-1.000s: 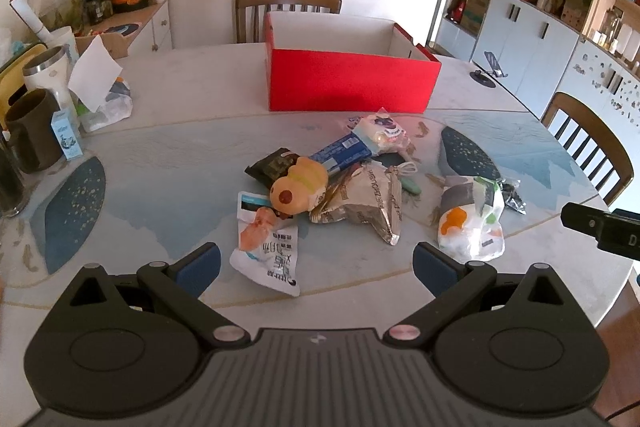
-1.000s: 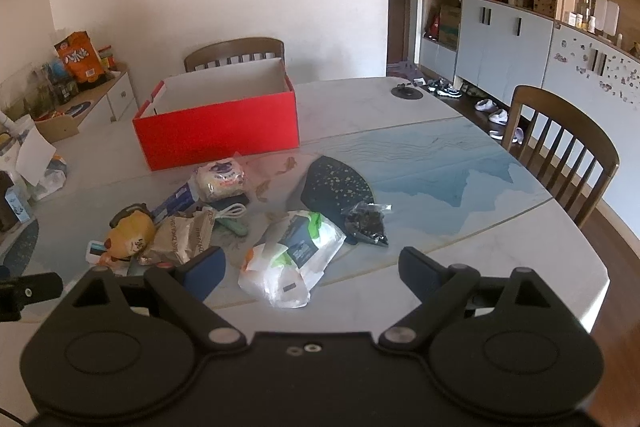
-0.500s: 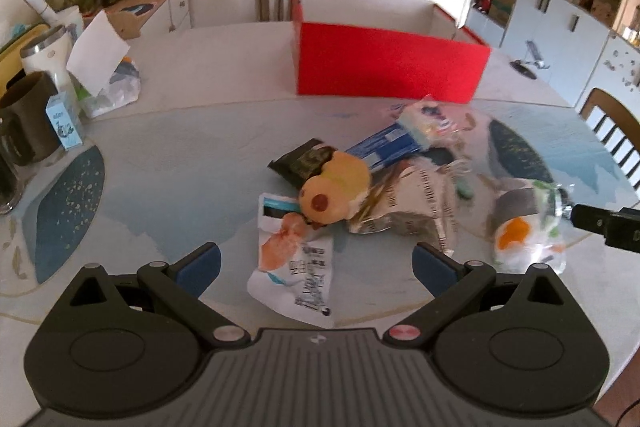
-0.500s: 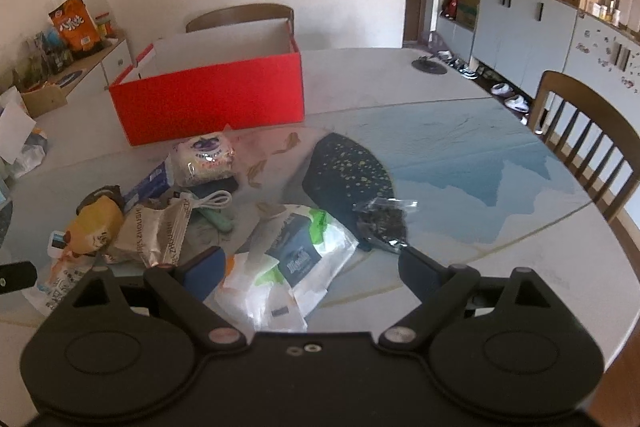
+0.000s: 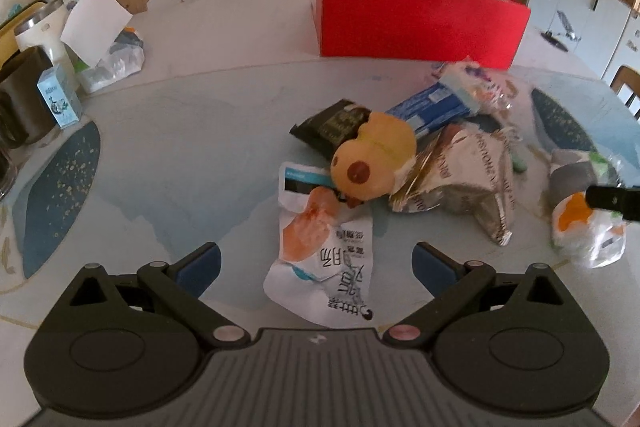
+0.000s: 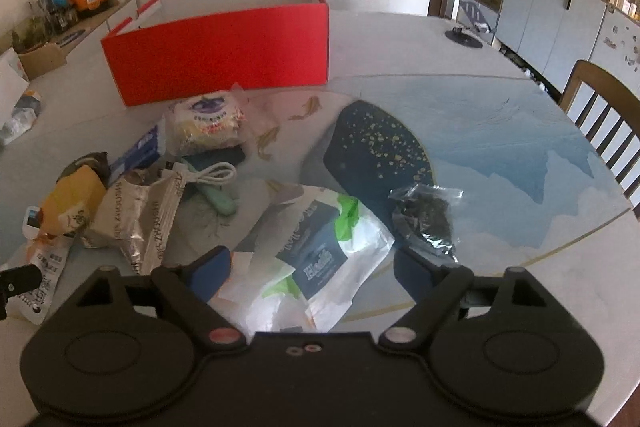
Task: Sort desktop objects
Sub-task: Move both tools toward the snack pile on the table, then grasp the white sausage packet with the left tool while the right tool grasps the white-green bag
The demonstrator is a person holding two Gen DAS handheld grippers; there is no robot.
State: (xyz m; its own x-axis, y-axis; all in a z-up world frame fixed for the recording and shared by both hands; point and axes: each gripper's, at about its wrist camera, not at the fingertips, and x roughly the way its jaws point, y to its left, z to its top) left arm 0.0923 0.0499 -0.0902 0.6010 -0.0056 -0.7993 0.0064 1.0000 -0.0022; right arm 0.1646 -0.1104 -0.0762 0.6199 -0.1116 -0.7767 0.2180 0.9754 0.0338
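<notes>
A pile of snack packets lies on the round table in front of an open red box (image 5: 416, 19) (image 6: 220, 47). My left gripper (image 5: 316, 263) is open and hangs low over a white and orange packet (image 5: 324, 251), which lies between its blue pads without touching them. Behind that packet sit a yellow plush toy (image 5: 372, 159) and a silver foil bag (image 5: 468, 179). My right gripper (image 6: 312, 267) straddles a white, green and blue bag (image 6: 316, 259); its jaws are closing and the pads stand clear of the bag. A dark clear pouch (image 6: 428, 219) lies just right of it.
Cups, a small blue carton (image 5: 58, 99) and tissue bags crowd the table's left edge. A white cable (image 6: 212, 175), a blue wrapper and a bread packet (image 6: 204, 123) lie near the box. Wooden chairs (image 6: 604, 115) stand behind and to the right. A phone stand (image 6: 464, 35) sits far right.
Both grippers have come down and forward towards the pile. The left now frames the white and orange packet; the right now frames the white and green bag and has narrowed slightly.
</notes>
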